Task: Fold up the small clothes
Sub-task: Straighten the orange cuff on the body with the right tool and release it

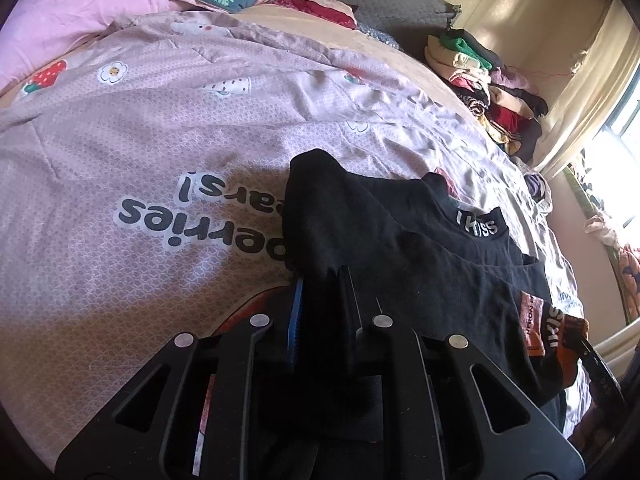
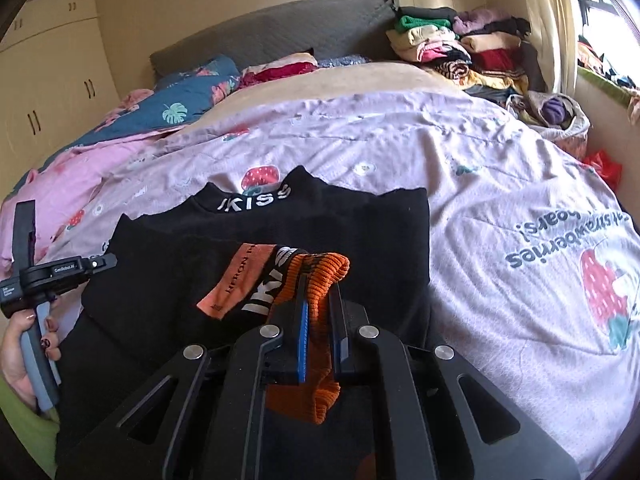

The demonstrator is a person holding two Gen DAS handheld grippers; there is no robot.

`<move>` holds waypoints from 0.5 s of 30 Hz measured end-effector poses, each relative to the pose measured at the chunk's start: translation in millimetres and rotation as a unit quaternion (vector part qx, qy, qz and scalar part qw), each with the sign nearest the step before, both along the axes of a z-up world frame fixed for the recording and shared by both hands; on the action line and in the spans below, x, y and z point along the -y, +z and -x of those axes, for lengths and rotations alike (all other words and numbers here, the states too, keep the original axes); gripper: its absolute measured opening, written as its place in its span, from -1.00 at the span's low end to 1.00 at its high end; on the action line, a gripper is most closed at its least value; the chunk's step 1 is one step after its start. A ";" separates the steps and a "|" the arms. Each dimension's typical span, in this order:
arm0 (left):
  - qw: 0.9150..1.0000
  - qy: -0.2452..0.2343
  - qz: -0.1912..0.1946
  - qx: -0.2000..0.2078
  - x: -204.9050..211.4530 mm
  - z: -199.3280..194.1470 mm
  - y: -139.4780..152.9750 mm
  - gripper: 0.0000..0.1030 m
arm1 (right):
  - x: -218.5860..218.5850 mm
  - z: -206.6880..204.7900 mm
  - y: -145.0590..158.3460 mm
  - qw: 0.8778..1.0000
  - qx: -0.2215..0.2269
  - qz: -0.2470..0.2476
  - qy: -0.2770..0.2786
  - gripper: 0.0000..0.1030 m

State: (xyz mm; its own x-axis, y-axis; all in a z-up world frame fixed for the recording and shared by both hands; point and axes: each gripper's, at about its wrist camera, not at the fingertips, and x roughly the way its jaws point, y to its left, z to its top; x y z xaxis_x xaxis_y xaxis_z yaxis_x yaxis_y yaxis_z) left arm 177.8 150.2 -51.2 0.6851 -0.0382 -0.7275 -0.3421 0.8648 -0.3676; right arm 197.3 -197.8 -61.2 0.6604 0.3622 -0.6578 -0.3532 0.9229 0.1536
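A small black top [image 1: 420, 248] with a white-lettered collar lies on the pink quilt [image 1: 140, 140]. My left gripper [image 1: 322, 280] is shut on a black edge of it, with the cloth bunched between the blue-padded fingers. In the right wrist view the same black top [image 2: 304, 224] spreads in front of me, and my right gripper [image 2: 320, 292] is shut on its orange ribbed cuff [image 2: 320, 276]. The orange and black printed patch [image 2: 248, 284] lies just left of the cuff. The left gripper's body and a hand [image 2: 24, 344] show at the left edge.
Stacks of folded clothes [image 2: 452, 44] stand at the bed's far right by the grey headboard [image 2: 280, 28]. A blue leaf-print pillow [image 2: 180, 96] and pink bedding [image 1: 60, 20] lie at the far left. Cupboards [image 2: 48, 92] and a bright window [image 2: 612, 20] flank the bed.
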 end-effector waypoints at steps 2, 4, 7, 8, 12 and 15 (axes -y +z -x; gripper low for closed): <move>1.000 0.002 -0.002 0.002 -0.7 1.0 1.0 -0.84 | 0.5 -0.1 -0.4 1.000 -0.004 -0.001 -0.002 -0.79; 1.000 0.004 -0.004 0.003 -1.5 2.2 2.3 -0.85 | 2.9 -1.2 -1.1 1.000 -0.011 0.007 -0.011 -0.66; 1.000 0.009 -0.006 0.006 -3.1 3.9 5.2 -0.87 | 6.3 -3.0 -1.4 1.000 -0.014 0.012 -0.023 -0.34; 1.000 0.010 -0.007 0.007 -3.9 4.4 6.0 -0.87 | 7.9 -2.5 -0.7 1.000 -0.013 0.009 -0.024 -0.32; 1.000 0.017 -0.020 0.006 -4.4 7.3 11.3 -0.87 | 6.3 2.1 5.3 1.000 -0.009 0.004 -0.013 -0.27; 0.999 0.019 -0.036 0.017 -2.1 12.9 23.0 -0.87 | -3.0 7.2 8.4 1.000 -0.012 0.000 0.011 -0.24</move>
